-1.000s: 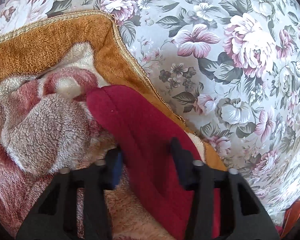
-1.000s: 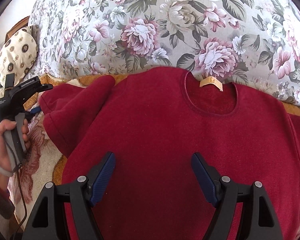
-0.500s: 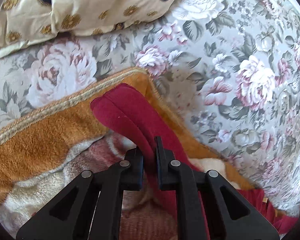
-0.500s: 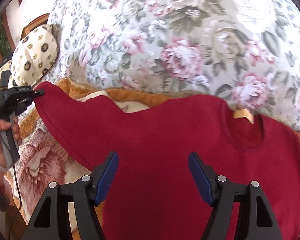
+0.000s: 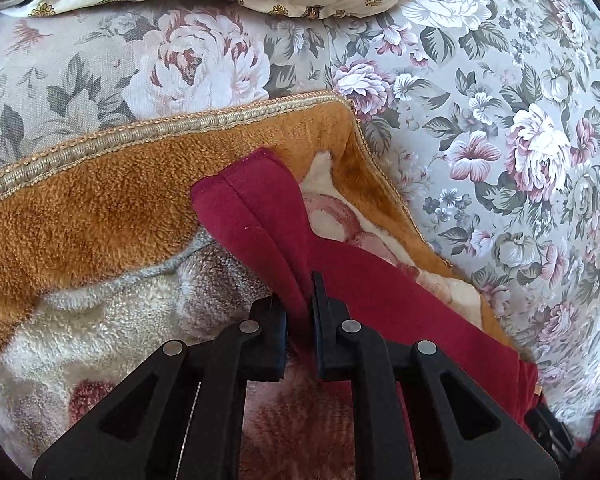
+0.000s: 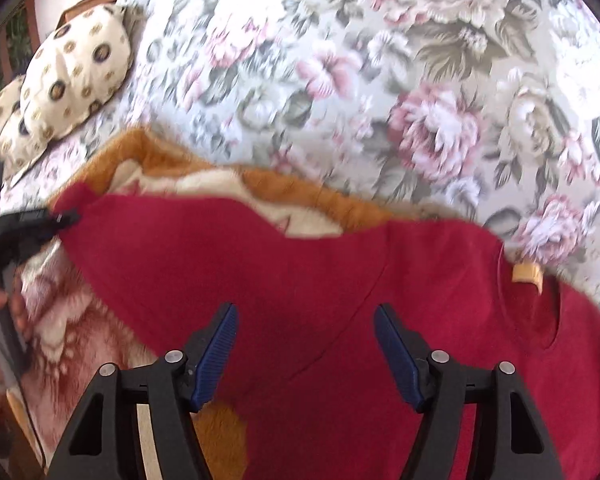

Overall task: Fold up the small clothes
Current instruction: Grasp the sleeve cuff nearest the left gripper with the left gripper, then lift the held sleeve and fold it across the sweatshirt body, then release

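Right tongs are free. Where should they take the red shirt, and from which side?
Probably the other sleeve or shoulder edge of the red shirt, past the collar tag, approached from the shirt's outer side. The left tongs already pinch one sleeve; the right tongs hang open over flat fabric with no edge.

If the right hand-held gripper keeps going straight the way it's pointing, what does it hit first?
Most likely the red shirt, spread right ahead of the open right hand-held gripper. Depth is hard to judge.
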`<state>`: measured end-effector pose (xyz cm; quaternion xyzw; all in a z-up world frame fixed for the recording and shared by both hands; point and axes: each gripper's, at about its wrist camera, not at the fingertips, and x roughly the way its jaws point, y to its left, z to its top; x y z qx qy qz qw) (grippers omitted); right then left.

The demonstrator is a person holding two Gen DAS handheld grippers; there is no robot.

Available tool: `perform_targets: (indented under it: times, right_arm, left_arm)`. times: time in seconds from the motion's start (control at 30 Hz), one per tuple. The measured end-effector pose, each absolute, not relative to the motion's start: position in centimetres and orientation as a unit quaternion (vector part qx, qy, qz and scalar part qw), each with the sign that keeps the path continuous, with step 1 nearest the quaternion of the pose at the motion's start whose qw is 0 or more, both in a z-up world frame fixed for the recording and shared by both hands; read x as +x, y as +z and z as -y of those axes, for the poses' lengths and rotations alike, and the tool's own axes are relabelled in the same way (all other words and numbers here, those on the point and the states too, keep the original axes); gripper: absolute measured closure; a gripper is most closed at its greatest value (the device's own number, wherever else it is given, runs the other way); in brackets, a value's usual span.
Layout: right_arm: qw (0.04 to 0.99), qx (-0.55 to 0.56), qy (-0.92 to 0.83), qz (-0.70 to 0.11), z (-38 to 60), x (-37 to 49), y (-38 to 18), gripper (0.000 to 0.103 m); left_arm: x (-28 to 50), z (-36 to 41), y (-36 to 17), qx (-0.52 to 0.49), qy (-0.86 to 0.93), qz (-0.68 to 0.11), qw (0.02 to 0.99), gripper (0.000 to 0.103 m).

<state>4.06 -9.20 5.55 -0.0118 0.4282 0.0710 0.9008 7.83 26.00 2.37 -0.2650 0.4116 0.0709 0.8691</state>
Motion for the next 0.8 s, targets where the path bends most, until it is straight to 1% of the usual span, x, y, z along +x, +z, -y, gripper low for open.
perform_targets:
  times: [0.03, 0.07, 0.2, 0.23, 0.3, 0.4, 0.47, 0.53, 0.6, 0.63, 0.7, 0.77, 0.8]
  right_arm:
    - [0.901, -0.014, 0.062, -0.428, 9.1, 4.7, 5.5, 0.065]
    - [0.899, -0.022, 0.05, -0.435, 8.8, 5.6, 5.1, 0.067]
    - [0.872, -0.038, 0.057, -0.485, 7.0, 9.0, 1.7, 0.067]
    - [0.883, -0.05, 0.053, -0.464, 6.7, 9.0, 1.8, 0.067]
    - [0.88, -0.064, 0.052, -0.468, 6.5, 9.6, 1.8, 0.067]
    - [0.879, -0.031, 0.058, -0.473, 7.0, 9.2, 3.3, 0.067]
    - [0.883, -0.025, 0.077, -0.463, 6.5, 8.3, 3.9, 0.067]
    - [0.879, -0.034, 0.09, -0.468, 5.5, 8.1, 3.3, 0.067]
    - [0.871, -0.053, 0.09, -0.481, 4.7, 8.3, 2.1, 0.066]
    - [0.875, -0.066, 0.087, -0.472, 4.4, 8.3, 2.2, 0.064]
    - [0.869, -0.073, 0.084, -0.483, 4.1, 8.6, 2.7, 0.064]
    - [0.873, -0.043, 0.103, -0.475, 4.3, 8.4, 3.7, 0.064]
    - [0.874, -0.036, 0.112, -0.471, 4.3, 8.1, 3.9, 0.063]
  left_arm:
    - [7.5, -26.1, 2.3, -0.268, 0.07, -0.41, 0.869, 0.094]
    - [7.2, -26.3, 2.3, -0.272, 0.069, -0.408, 0.869, 0.094]
    - [6.7, -27.0, 1.5, -0.288, 0.064, -0.408, 0.864, 0.094]
    - [6.7, -27.1, 1.3, -0.293, 0.062, -0.408, 0.862, 0.094]
    - [6.6, -27.3, 1.1, -0.301, 0.062, -0.406, 0.861, 0.093]
    - [6.4, -27.4, 1.1, -0.307, 0.061, -0.401, 0.861, 0.091]
    - [6.2, -27.8, 0.9, -0.322, 0.058, -0.398, 0.857, 0.082]
    - [6.0, -28.4, 0.6, -0.343, 0.052, -0.394, 0.851, 0.079]
    - [6.1, -28.7, 0.5, -0.355, 0.048, -0.396, 0.846, 0.078]
    - [6.2, -28.8, 0.5, -0.358, 0.048, -0.398, 0.843, 0.075]
    - [6.5, -28.8, 0.7, -0.368, 0.041, -0.4, 0.838, 0.065]
    - [6.7, -28.8, 0.9, -0.381, 0.038, -0.393, 0.836, 0.049]
    - [6.8, -28.7, 1.1, -0.384, 0.042, -0.387, 0.837, 0.046]
